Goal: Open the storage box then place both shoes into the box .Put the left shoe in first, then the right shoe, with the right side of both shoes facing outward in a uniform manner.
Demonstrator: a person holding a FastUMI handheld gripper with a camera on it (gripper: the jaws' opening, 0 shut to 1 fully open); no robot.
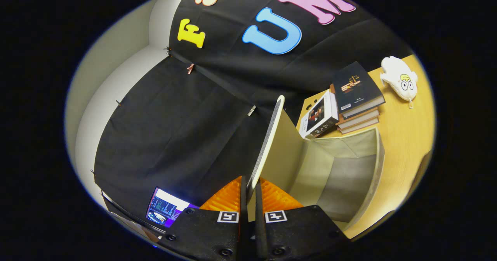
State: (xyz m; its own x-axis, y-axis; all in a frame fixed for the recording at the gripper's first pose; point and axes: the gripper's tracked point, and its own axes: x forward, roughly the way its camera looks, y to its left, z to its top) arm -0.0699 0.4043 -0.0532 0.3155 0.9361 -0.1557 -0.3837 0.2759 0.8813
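Note:
The storage box [341, 164] is a pale fabric cube on the wooden table, open, with its grey inside empty. Its flat lid [268, 140] is swung up on edge, the far end rising away from me. My gripper [250, 191] is shut on the lid's near edge, which is pinched between the two fingers [229, 199]. The box body lies just to the right of the fingers. No shoes are in view.
Beyond the box a stack of books [355, 98] sits on the wooden table [404, 144], with one more book [320, 115] leaning against it. A white plush toy [400, 78] lies further back. A lit screen [167, 208] glows low beside the fingers.

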